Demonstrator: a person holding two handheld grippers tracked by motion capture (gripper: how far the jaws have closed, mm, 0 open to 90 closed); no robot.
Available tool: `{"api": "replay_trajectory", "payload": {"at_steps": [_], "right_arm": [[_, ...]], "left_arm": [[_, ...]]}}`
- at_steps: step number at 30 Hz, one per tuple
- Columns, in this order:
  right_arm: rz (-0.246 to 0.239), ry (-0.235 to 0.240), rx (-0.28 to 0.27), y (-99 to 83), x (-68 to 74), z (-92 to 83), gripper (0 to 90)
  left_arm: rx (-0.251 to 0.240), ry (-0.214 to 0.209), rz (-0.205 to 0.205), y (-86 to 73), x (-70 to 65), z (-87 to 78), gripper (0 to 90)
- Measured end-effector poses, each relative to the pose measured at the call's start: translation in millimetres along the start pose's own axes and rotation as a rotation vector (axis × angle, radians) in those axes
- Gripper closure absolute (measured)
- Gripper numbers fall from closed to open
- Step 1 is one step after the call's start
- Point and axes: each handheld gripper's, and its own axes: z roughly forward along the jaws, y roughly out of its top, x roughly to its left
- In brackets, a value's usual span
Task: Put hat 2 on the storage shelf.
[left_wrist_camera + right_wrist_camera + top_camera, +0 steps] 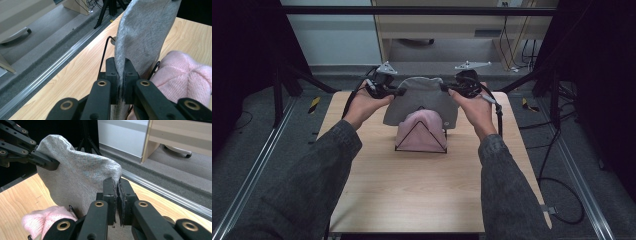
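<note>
- The left gripper (401, 91) holds the left edge of the grey knit hat (424, 100); in the left gripper view its fingers (111, 72) are closed tight on a fold of the fabric.
- The grey knit hat hangs stretched between the two grippers, above the far middle of the bench (422, 190), and its lower part drapes just behind and over the top of the pink knit hat (421, 131).
- The pink knit hat sits on a black wire stand (421, 150), which looks like a triangle from the high view.
- The right gripper (446, 89) holds the right edge of the grey hat; in the right gripper view its fingers (110, 195) are pressed together on the rim.
- The grey hat seems light, soft and a little elastic. It will probably sag in the middle and can slide out of a weak grip, so a hold on the thicker rim at two opposite sides, as now, looks like the safest one.
- It is not fragile, but the wire stand is light and may tip if the fabric pulls on it.
- The bench has a pale wood top, smooth and flat.
- Around it there are black frame posts, grey carpet with metal rails, cables on the floor at the right, and a pale cabinet (462, 25) at the back.
</note>
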Motion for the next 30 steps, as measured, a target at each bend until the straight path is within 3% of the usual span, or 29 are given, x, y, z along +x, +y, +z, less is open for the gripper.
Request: {"api": "replay_trajectory", "payload": {"at_steps": [30], "right_arm": [[0.018,0.022,0.076,-41.7,3.3,21.3,85.9]], "left_arm": [[0.059,-0.025,-0.024,-29.8,-5.5,22.5,86.0]]}}
